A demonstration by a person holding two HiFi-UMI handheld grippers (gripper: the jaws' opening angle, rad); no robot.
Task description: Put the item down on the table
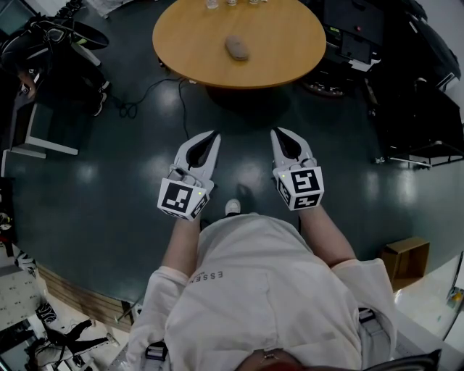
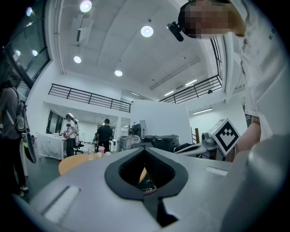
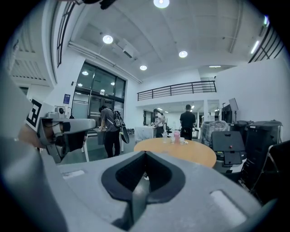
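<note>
Head view alone gives the task's thing: one grey-brown oblong lump [image 1: 237, 48], flat near the middle of the round tan wooden table [image 1: 283, 54], well apart from both claws. I cannot pick it out in either claw view. My left claw [image 1: 215, 135] and right claw [image 1: 276, 132] hang side by side over the dark glossy floor [image 1: 101, 181], short of the table's near rim. The left gripper view shows that claw's [image 2: 145, 150] tips pressed together with nothing between them. The right gripper view shows the same for the right claw [image 3: 145, 153], shut tight and empty. Only the right gripper view gives the table [image 3: 192, 155] side-on, with a pink cup [image 3: 176, 135] among small vessels toward its far side and three standing people [image 3: 108, 131] beyond it. From the head, those vessels show only as three clear glasses [image 1: 232, 3], cut by the top edge of the view. Count: one table, one lump, two claws, one brown cardboard box [image 1: 404, 261] on the floor to my right. Bare wood rings the lump on all sides. The floor between claws and table is open, apart from a thin dark cable [image 1: 148, 90] trailing left of the table, and dark equipment crowds both flanks.
</note>
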